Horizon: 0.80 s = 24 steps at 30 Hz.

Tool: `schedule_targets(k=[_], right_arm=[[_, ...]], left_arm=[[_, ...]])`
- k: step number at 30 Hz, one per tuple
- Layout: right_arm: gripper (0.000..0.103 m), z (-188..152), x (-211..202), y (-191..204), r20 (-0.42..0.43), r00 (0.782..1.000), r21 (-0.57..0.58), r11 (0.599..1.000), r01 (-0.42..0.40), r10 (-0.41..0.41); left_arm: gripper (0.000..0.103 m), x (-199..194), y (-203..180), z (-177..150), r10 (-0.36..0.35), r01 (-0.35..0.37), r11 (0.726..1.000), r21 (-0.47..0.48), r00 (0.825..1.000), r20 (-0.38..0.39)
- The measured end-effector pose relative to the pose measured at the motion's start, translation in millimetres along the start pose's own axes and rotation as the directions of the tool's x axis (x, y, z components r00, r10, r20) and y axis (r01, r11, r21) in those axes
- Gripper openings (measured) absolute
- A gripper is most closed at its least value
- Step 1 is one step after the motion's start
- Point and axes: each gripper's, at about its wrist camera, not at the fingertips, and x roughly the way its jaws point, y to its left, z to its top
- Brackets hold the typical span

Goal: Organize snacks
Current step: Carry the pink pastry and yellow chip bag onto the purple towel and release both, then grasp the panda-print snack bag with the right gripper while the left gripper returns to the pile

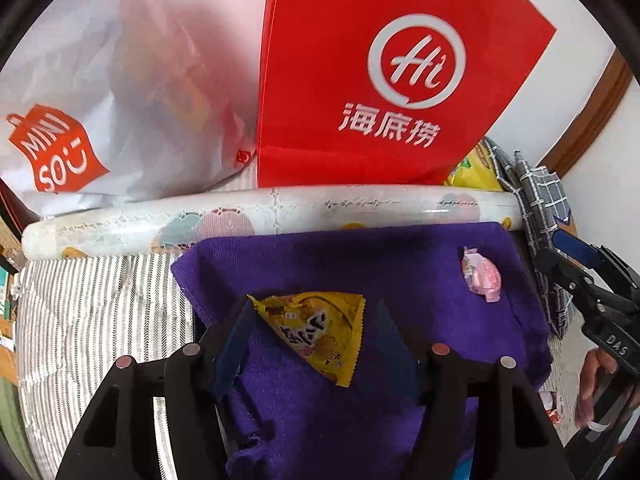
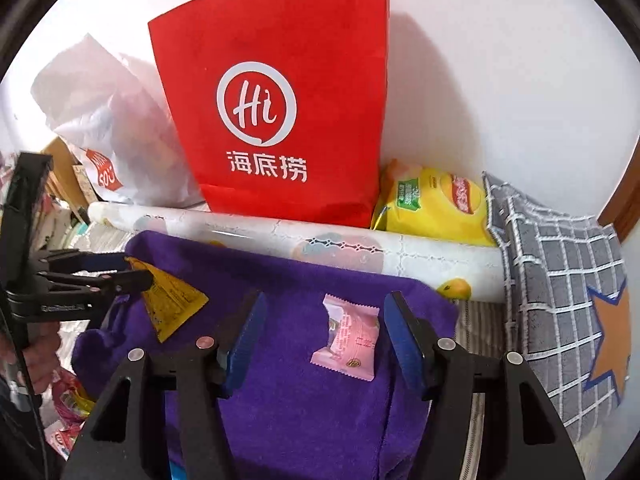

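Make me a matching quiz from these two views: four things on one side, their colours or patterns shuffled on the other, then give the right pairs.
Things:
1. small snack packet between the right gripper's jaws
2. triangular snack packet
3. cloth under both packets
4. tall paper bag at the back

Colours:
A. purple
B. red with a white logo
C. pink
D. yellow

Pairs: 1-C, 2-D, 3-A, 4-B
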Motion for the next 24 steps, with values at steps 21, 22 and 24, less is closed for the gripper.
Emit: schedule_targets(k=[21,22,24], right_arm=[[0.055,-145,-90,-57,-0.091,0.993,0.208,0.974,0.094,-0.076],[0.055,-153,-91,-57,-0.093,0.994,0.221,0.973,0.074,-0.055],[0.055,-165,-93,-54,-0.090,0.996,0.228,0.973,0.030,-0.009]], left_arm=[[0.062,-85,-48,0,-0.087,0.072,0.991,0.112,0.986,0.140],[0.064,-91,-49,-2,-0.103,0.085,0.990,0.116,0.982,0.157],[0.068,-99,-55,-7,-0.093,0.072,0.989,0.128,0.981,0.168]])
